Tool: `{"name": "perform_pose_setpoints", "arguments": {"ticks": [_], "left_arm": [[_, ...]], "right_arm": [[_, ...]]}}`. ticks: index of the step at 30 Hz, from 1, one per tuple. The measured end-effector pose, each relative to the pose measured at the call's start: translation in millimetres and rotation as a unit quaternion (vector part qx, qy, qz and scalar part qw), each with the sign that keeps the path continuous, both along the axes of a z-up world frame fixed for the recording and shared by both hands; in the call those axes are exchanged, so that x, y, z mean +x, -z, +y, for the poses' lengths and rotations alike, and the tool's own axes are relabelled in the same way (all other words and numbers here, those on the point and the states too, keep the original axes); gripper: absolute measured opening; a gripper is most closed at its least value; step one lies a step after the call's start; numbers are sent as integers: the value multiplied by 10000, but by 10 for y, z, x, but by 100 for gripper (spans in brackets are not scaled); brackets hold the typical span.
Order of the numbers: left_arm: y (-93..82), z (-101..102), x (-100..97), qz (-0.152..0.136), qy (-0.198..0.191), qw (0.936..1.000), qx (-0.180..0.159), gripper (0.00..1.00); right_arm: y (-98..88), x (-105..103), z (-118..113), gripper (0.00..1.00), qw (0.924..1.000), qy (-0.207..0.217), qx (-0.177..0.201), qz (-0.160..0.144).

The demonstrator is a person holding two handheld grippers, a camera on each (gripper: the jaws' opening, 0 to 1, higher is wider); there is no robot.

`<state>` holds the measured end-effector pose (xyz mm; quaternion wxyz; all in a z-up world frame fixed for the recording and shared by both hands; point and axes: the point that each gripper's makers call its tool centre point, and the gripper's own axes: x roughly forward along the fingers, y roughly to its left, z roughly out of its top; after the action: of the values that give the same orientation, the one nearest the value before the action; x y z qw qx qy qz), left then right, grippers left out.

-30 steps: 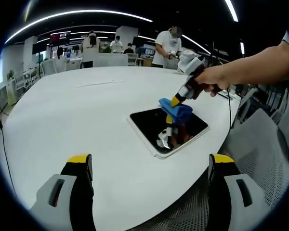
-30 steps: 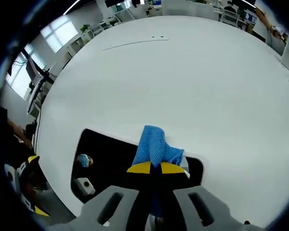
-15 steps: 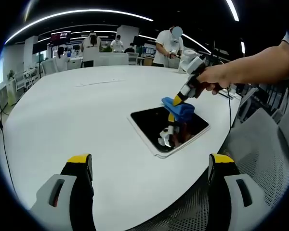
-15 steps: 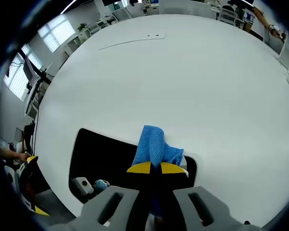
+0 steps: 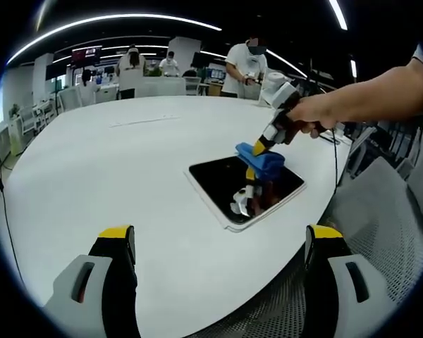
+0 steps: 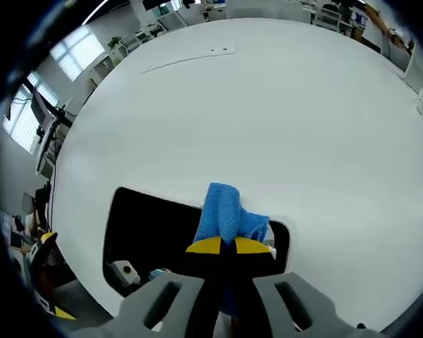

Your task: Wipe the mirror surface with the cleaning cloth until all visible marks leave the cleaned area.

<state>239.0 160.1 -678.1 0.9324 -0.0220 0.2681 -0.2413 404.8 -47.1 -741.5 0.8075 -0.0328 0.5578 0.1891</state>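
Spreading across both views, the broad white oval table [image 5: 92, 176] carried the whole job, and its bare top left room for wiping from any side. Near its right edge in the left gripper view lay the flat rectangular mirror with a white rim [image 5: 245, 186], dark because it reflected the dim ceiling; it rested face up and flat on the table, which I judge let the cloth be pressed down on it without the mirror sliding away. No marks could be made out on the glass at this size, so how much cleaning was left could not be told.

The blue woven cleaning cloth [image 6: 226, 216] sat bunched on the far part of the mirror, held from above. The right gripper [image 6: 221, 246], black with yellow tips and steered by the person's hand [image 5: 317, 116], had its jaws pressed together on the cloth, pinching a fold so that the loose end touched the glass. That steep, downward hold seemed chosen to push the cloth firmly against the surface.

The left gripper [image 5: 221, 243] hung low over the near table edge, well apart from the mirror, its jaws spread wide and holding nothing, probably kept back so that the mirror and cloth remained in sight.
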Motion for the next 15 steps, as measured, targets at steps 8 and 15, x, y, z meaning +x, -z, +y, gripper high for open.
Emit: {"name": "perform_pose_setpoints", "arguments": {"ticks": [8, 15], "left_arm": [[-5, -12, -9, -26, 74, 9998, 160, 99], [-69, 1, 16, -153, 14, 9999, -64, 99]], "right_arm": [[-24, -170, -31, 0, 9995, 229, 195, -41], [-31, -394, -21, 0, 9998, 134, 142, -43]]}}
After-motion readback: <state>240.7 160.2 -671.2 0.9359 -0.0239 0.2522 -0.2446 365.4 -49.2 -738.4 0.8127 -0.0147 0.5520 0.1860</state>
